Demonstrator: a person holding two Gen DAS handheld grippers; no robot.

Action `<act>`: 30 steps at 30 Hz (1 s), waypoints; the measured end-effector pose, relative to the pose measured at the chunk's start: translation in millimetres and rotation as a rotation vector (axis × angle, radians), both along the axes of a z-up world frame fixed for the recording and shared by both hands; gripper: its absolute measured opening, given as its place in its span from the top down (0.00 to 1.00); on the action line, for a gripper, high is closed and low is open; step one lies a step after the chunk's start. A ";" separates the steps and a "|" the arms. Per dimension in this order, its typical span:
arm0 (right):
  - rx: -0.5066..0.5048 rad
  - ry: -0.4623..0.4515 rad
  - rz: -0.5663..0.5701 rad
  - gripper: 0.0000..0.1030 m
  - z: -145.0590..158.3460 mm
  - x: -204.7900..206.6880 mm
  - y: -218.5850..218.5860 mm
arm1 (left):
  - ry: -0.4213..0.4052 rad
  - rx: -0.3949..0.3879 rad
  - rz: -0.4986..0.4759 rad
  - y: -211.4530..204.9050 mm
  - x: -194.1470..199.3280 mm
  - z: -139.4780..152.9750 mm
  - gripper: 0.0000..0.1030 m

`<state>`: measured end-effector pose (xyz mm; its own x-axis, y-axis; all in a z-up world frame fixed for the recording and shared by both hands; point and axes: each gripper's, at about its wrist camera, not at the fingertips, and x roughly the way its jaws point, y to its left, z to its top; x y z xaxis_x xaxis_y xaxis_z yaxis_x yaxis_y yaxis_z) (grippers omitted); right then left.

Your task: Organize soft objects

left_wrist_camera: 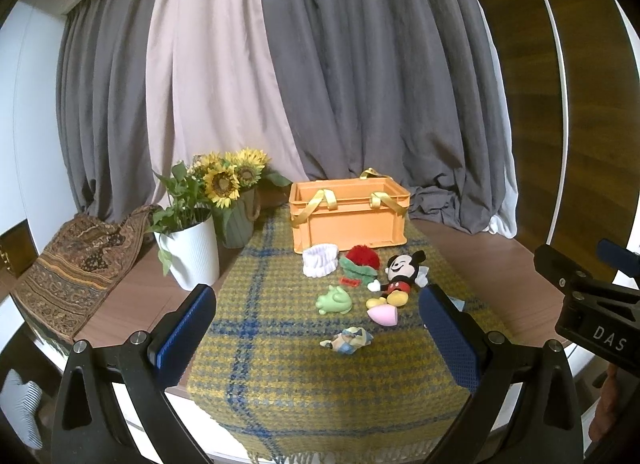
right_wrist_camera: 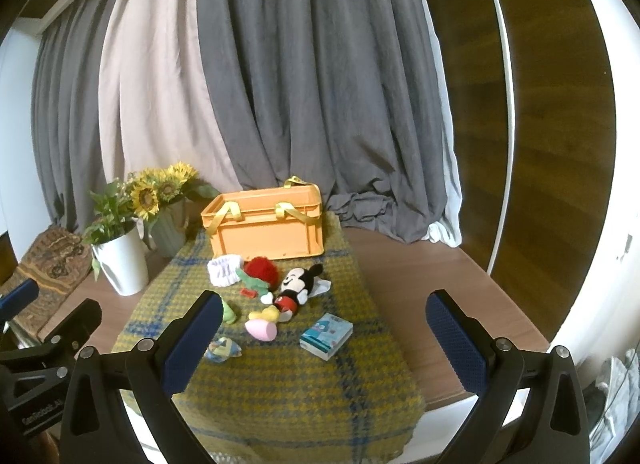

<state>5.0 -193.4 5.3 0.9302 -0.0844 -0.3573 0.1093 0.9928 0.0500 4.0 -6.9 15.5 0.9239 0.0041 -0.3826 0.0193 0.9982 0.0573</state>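
Left gripper and right gripper both spread wide, holding nothing, hovering short of the plaid blanket. Ahead: patterned pouch, pink sponge, green toy, Mickey plush, all loose before the orange crate. Risk: pinching blanket weave along with a squashy toy, dragging neighbours.
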 end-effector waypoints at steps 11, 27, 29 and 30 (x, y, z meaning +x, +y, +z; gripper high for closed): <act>-0.004 -0.003 -0.001 0.00 -0.1 -0.9 -0.5 | -0.003 -0.002 -0.006 -0.5 1.3 -1.2 0.00; -0.006 -0.002 0.001 0.00 -2.2 0.1 -1.2 | -0.005 -0.001 -0.008 -0.7 -0.6 -4.4 0.00; -0.005 -0.002 0.002 0.00 -2.2 0.3 -1.6 | -0.005 -0.002 -0.008 -0.6 0.1 -4.2 0.00; -0.006 -0.001 0.001 0.00 -2.1 0.3 -0.9 | -0.006 -0.003 -0.007 -0.8 -0.7 -4.6 0.00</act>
<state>5.3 -194.3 3.1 0.9305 -0.0853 -0.3562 0.1081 0.9932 0.0444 3.2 -7.7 10.9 0.9260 -0.0039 -0.3775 0.0264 0.9982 0.0545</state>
